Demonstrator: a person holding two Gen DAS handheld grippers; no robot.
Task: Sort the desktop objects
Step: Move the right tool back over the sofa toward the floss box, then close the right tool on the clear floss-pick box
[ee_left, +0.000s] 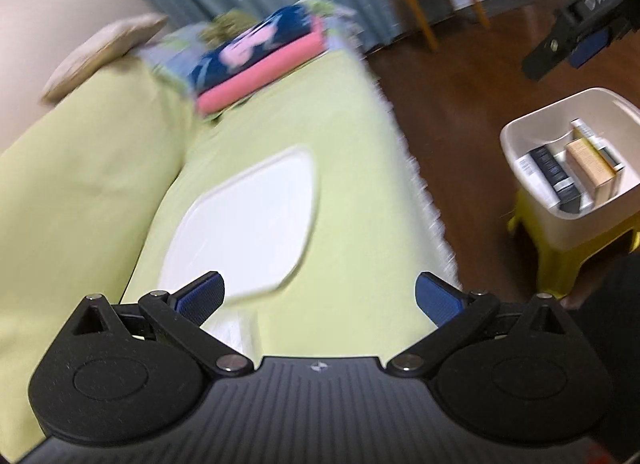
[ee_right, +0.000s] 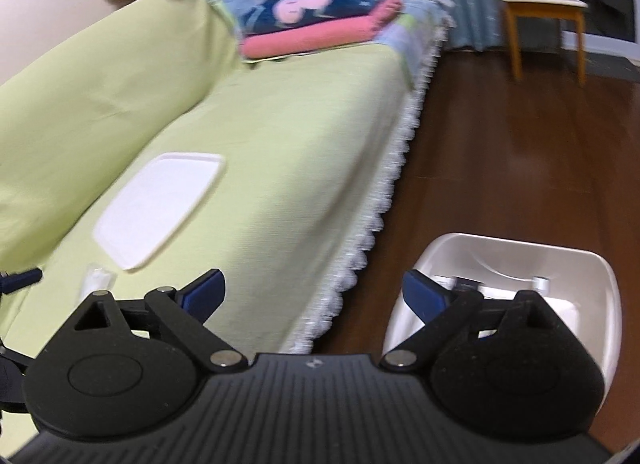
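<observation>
The white tray (ee_right: pixel 160 208) lies flat on the green sofa cover (ee_right: pixel 304 168), its long axis running away from me toward the folded blankets (ee_right: pixel 320 20). My left view alone shows boxes (ee_left: pixel 576 172) standing inside the beige bin (ee_left: pixel 520 136) on a yellow stool (ee_left: pixel 568 252). Both my left claw (ee_left: pixel 320 296) and right claw (ee_right: pixel 314 292) are spread wide, gripping nothing.

Pale raised letters, possibly "DAS", are showing blurred on the black body of the right tongs (ee_left: pixel 592 30) in the upper right of the left wrist view. The boxes (ee_left: pixel 576 168) in the bin are carrying labels too small to read.
</observation>
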